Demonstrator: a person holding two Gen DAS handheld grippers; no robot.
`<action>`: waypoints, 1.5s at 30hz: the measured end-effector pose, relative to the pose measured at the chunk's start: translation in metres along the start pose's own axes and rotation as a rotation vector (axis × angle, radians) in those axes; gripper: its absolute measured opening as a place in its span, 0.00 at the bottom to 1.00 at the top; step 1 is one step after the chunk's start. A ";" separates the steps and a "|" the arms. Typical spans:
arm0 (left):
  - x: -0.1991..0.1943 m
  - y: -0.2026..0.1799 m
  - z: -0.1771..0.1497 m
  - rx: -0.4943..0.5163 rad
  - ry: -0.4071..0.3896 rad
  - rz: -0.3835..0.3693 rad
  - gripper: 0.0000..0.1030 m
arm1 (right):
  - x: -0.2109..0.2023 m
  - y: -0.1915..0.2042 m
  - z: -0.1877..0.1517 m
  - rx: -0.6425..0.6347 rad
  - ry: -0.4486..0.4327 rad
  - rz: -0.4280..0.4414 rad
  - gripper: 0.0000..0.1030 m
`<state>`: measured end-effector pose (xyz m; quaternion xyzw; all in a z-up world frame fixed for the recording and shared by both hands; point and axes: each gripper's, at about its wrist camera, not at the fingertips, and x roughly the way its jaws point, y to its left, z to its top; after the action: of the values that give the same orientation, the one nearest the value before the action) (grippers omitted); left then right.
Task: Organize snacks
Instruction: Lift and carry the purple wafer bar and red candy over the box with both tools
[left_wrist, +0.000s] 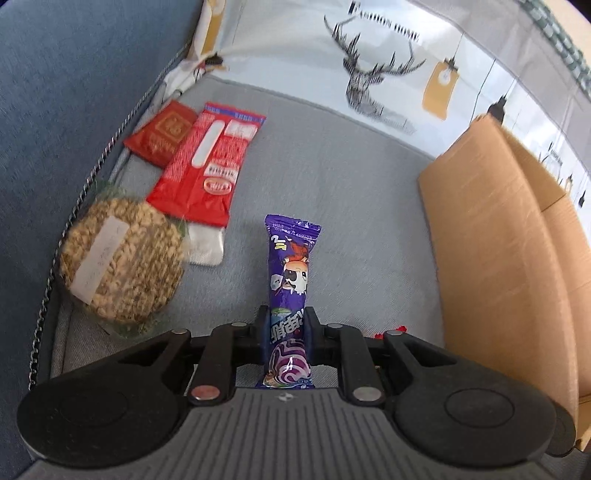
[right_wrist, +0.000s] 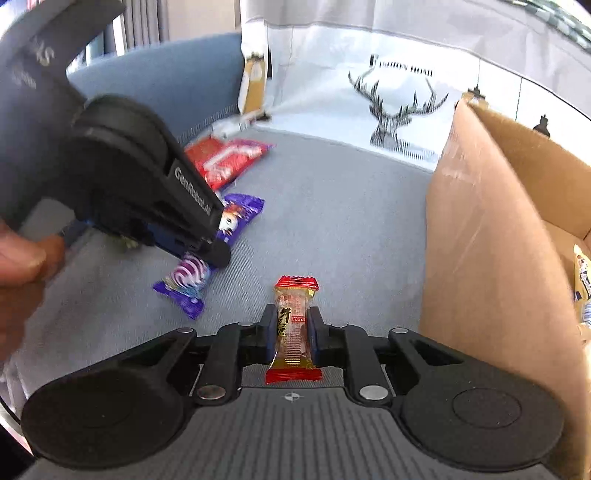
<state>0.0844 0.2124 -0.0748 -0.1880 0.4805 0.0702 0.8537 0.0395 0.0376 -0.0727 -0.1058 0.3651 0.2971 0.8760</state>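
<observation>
In the left wrist view a long purple snack packet (left_wrist: 291, 266) with a cartoon figure stands between the fingers of my left gripper (left_wrist: 287, 312), which is shut on its lower half. The right wrist view shows the same left gripper (right_wrist: 216, 254) clamped across that purple packet (right_wrist: 188, 282) low over the grey cushion. My right gripper (right_wrist: 292, 310) is shut on a small red-and-gold candy (right_wrist: 293, 325), held upright between its pads. An open cardboard box (right_wrist: 480, 240) stands just to the right of both grippers, also the cardboard box (left_wrist: 498, 240) in the left view.
On the grey sofa cushion (left_wrist: 332, 177) at the left lie a long red packet (left_wrist: 207, 162), a dark red sachet (left_wrist: 162, 133), a silver packet (left_wrist: 205, 245) and a round grain cake (left_wrist: 122, 258) in clear wrap. A hand (right_wrist: 18, 266) holds the left gripper. Snacks (right_wrist: 583, 284) lie inside the box.
</observation>
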 end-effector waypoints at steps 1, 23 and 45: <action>-0.003 0.000 0.000 -0.004 -0.013 -0.004 0.18 | -0.004 0.000 0.001 -0.002 -0.018 -0.001 0.17; -0.078 -0.032 -0.021 -0.049 -0.273 -0.120 0.18 | -0.097 -0.059 0.035 0.024 -0.265 0.042 0.17; -0.077 -0.082 -0.024 0.031 -0.339 -0.159 0.18 | -0.143 -0.168 0.002 0.155 -0.322 -0.119 0.17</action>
<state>0.0492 0.1321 -0.0002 -0.1976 0.3142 0.0256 0.9282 0.0619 -0.1595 0.0240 -0.0104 0.2352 0.2287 0.9446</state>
